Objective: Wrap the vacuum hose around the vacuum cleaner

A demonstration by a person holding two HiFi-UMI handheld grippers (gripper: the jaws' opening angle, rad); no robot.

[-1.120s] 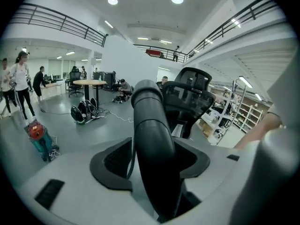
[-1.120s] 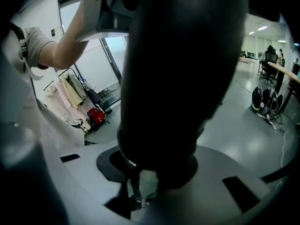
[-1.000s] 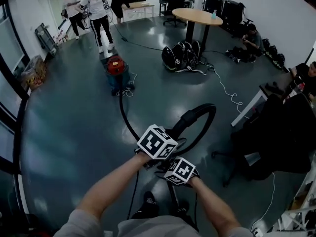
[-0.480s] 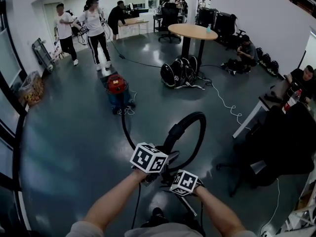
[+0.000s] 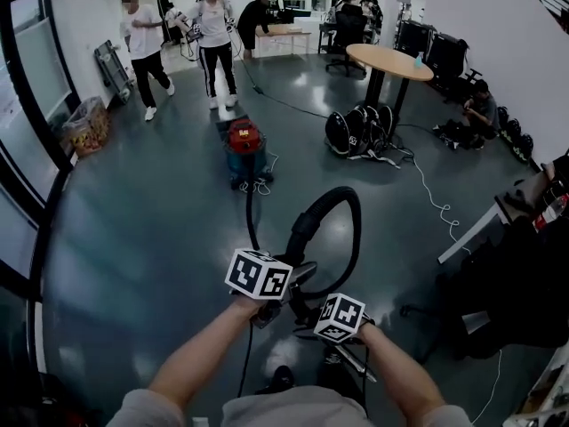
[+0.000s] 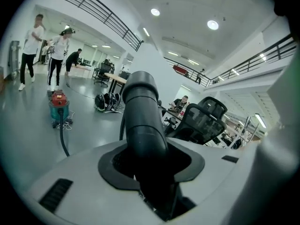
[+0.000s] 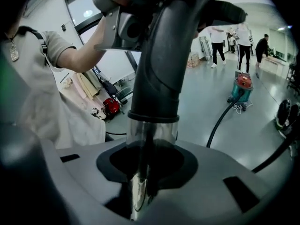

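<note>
The red-and-teal vacuum cleaner (image 5: 246, 147) stands on the floor at upper centre of the head view. Its black hose (image 5: 304, 221) runs down-frame and arches over. Only the gripper views show the grips: the left gripper (image 6: 150, 165) clamps the hose's thick end, and the right gripper (image 7: 149, 172) clamps its chrome tube (image 7: 150, 130).

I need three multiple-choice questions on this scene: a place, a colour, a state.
1. Where does the vacuum cleaner stand?
A. on the floor
B. on a round table
C. on a chair
2. What colour is its top?
A. yellow
B. red
C. white
3. The right gripper is:
A. open, empty
B. shut on a cloth
C. shut on a metal tube
Answers: 1 A, it sits on the grey floor. 2 B, red top over a teal body. 3 C, its jaws clamp the shiny tube.
</note>
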